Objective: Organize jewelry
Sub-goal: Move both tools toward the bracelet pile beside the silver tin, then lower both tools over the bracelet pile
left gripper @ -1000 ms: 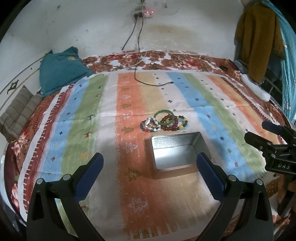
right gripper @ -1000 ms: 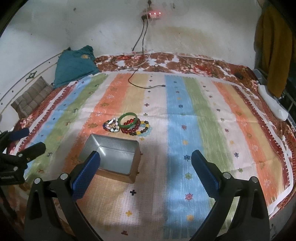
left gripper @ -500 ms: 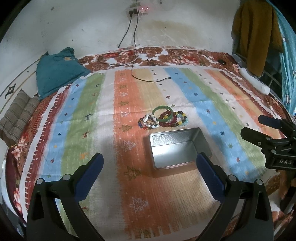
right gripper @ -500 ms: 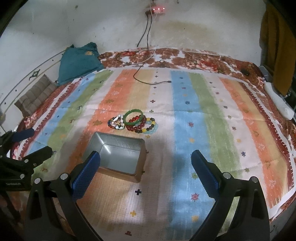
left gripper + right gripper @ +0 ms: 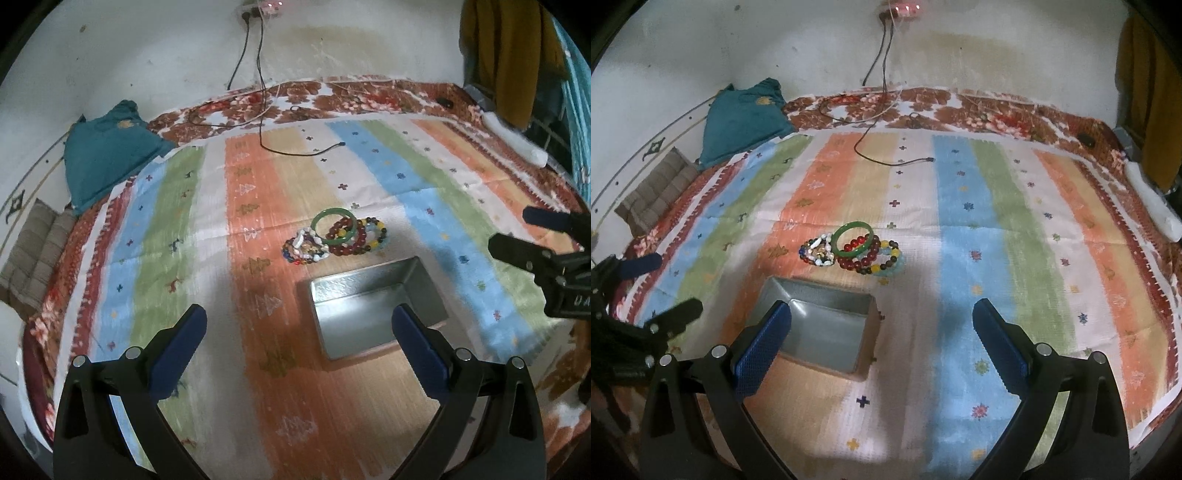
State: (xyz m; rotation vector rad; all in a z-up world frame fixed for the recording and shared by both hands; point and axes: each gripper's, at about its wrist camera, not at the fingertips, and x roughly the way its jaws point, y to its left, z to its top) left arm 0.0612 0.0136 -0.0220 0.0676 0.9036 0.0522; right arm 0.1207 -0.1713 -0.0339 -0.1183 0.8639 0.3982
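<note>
A heap of bracelets lies on the striped cloth: a green bangle (image 5: 334, 226) (image 5: 854, 239) rests on red bead bracelets (image 5: 347, 245) (image 5: 862, 256), with a white-and-mixed bead bracelet (image 5: 304, 251) (image 5: 817, 254) to the left and a multicolour one (image 5: 891, 258) to the right. Just in front of them stands an open metal tin (image 5: 373, 299) (image 5: 820, 328), nothing in it. My left gripper (image 5: 295, 341) hangs open above the cloth near the tin's left side. My right gripper (image 5: 881, 338) is open too, over the tin's right end.
A black charging cable (image 5: 295, 149) runs from the wall socket onto the bed. A teal cushion (image 5: 107, 151) and a folded brown cloth (image 5: 35, 251) lie at the left. A white object (image 5: 1152, 206) sits at the right edge, clothes (image 5: 506, 59) hanging above it.
Both grippers have moved forward and lower toward the bracelets and tin, which now look larger. The left view has swung so the tin sits more to the right. Jaws unchanged.
</note>
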